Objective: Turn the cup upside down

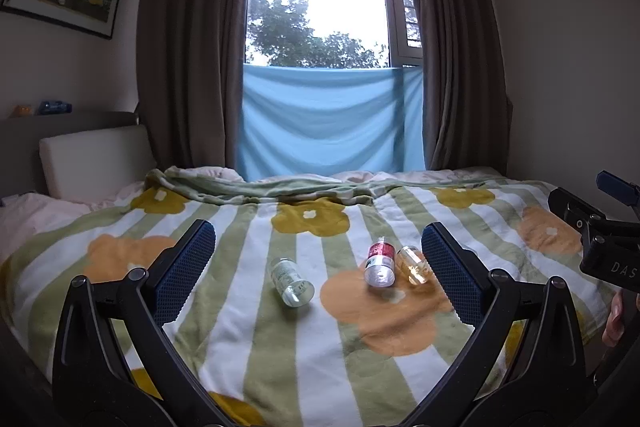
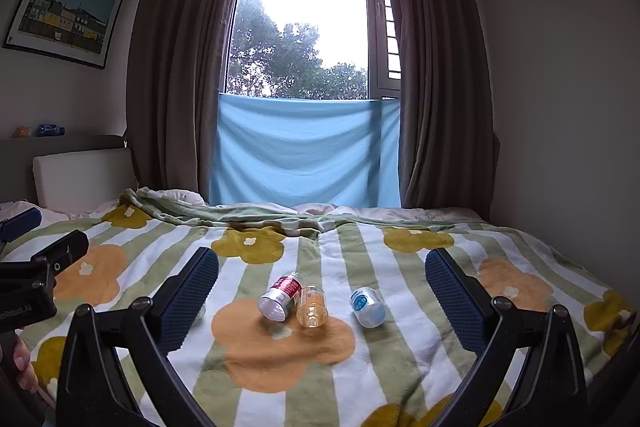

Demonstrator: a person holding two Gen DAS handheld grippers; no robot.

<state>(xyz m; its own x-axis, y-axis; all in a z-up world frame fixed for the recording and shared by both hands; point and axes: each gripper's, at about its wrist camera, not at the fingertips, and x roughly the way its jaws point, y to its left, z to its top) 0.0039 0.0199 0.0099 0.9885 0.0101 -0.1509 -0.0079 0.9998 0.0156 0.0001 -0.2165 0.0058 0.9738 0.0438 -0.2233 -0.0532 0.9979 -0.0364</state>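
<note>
four small cups lie on their sides mid-bed; the amber cup (image 2: 312, 307) lies dead ahead of the right hand-held gripper (image 2: 322, 287), nearer than the left hand-held gripper (image 1: 318, 259); both open, empty

On the flowered blanket (image 2: 280, 367), the red-labelled cup (image 2: 280, 297) and the amber cup (image 2: 311, 307) lie on their sides, seemingly touching, so no finger fits between them. The blue-labelled cup (image 2: 367, 306) lies apart to their right, with a bare strip between. The green-labelled cup (image 1: 291, 281) lies alone, open blanket on every side.
</note>
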